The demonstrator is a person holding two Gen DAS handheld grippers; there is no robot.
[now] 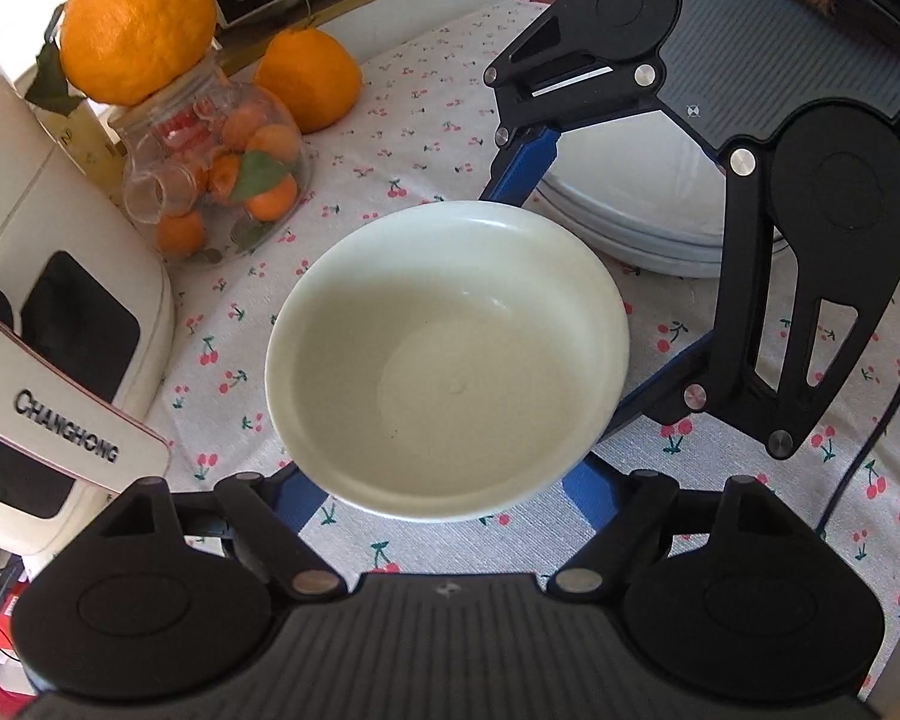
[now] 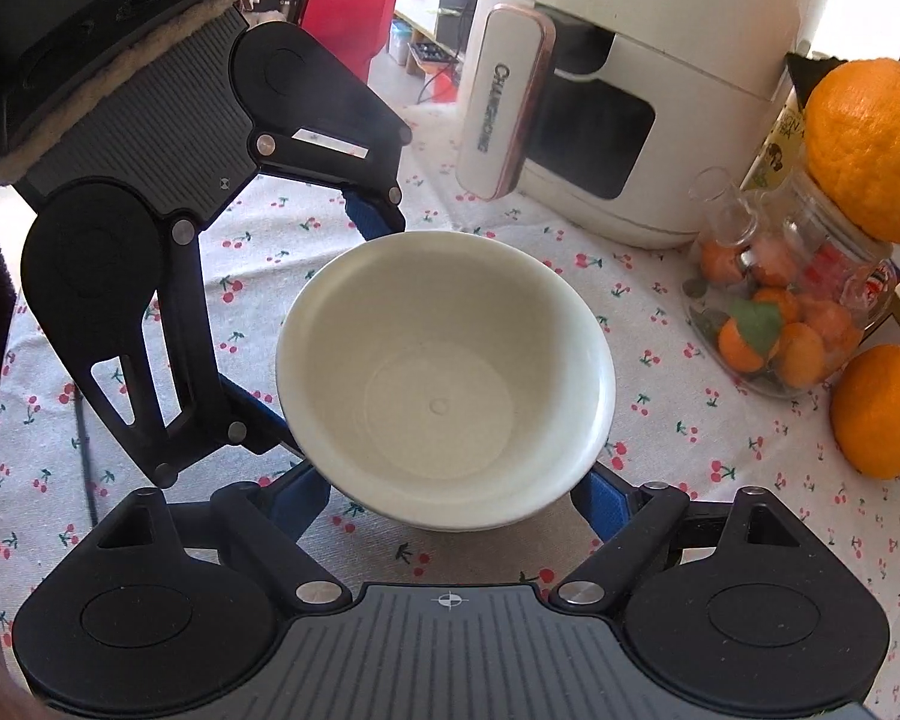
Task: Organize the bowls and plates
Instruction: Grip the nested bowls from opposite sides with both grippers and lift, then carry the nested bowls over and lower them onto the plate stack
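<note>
A white bowl (image 1: 447, 360) is held between both grippers above the cherry-print tablecloth (image 1: 426, 120); it also shows in the right wrist view (image 2: 447, 378). My left gripper (image 1: 444, 492) has its blue fingers (image 1: 297, 498) against the bowl's sides. My right gripper (image 2: 450, 492) grips the same bowl from the opposite side; its fingers (image 2: 600, 498) press the bowl's wall. Each gripper shows in the other's view: the right one (image 1: 600, 240), the left one (image 2: 306, 324). A stack of white plates (image 1: 642, 216) lies behind the right gripper.
A white Changhong air fryer (image 2: 618, 108) stands at the table's edge. A glass jar of small oranges (image 1: 222, 180) with a large orange (image 1: 138, 18) on top, and another orange (image 1: 309, 78), stand beside it. A black cable (image 1: 882, 420) runs along the table.
</note>
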